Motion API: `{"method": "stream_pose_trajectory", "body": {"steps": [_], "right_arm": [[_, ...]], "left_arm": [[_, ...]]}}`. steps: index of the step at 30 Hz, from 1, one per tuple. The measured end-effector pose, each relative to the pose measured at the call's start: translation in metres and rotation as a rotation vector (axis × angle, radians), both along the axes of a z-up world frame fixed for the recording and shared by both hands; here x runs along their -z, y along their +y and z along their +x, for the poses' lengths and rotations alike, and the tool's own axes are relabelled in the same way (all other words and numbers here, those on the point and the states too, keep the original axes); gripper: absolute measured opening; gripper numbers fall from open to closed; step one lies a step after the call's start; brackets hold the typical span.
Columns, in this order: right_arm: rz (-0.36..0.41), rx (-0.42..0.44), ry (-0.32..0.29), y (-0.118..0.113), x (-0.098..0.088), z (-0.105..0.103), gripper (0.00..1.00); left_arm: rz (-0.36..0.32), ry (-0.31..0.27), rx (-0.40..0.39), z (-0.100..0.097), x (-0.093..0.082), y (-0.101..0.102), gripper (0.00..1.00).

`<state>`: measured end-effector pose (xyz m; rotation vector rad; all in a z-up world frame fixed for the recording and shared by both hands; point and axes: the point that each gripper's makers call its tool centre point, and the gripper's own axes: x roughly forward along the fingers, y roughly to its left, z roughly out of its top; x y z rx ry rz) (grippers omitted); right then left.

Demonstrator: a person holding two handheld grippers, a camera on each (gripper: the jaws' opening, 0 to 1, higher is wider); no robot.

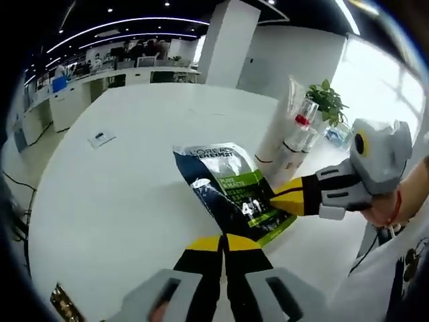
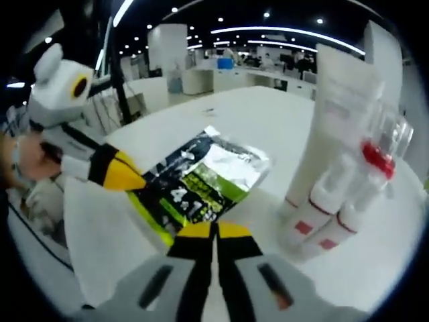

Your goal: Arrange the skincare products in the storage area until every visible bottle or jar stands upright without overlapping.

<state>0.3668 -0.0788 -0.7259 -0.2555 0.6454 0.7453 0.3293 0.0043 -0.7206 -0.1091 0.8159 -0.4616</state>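
I had one dark-and-green skincare sachet pack [image 1: 231, 191] lying flat near the middle of the round white table [image 1: 120, 201], with wide bare tabletop beyond it toward the far edge. Just beside it stood one clear packet of white tubes [image 2: 342, 168], upright, near the table's edge; I counted three tubes with red bands in the right gripper view. My left gripper [image 1: 223, 240] had its jaws pressed together on nothing, short of the pack. My right gripper [image 2: 214, 229] was likewise clenched empty at the pack's near edge. The left gripper view alone showed a small card [image 1: 100, 138] and a potted plant [image 1: 326, 100].
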Motion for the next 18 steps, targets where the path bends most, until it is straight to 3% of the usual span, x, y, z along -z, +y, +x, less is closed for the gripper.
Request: {"method": "stream_pose_trajectory", "body": {"steps": [18], "right_arm": [[-0.029, -0.031, 0.0, -0.0009, 0.0032, -0.0016, 0.0]], "left_arm": [[0.028, -0.029, -0.016, 0.0028, 0.0013, 0.0008, 0.0]]}}
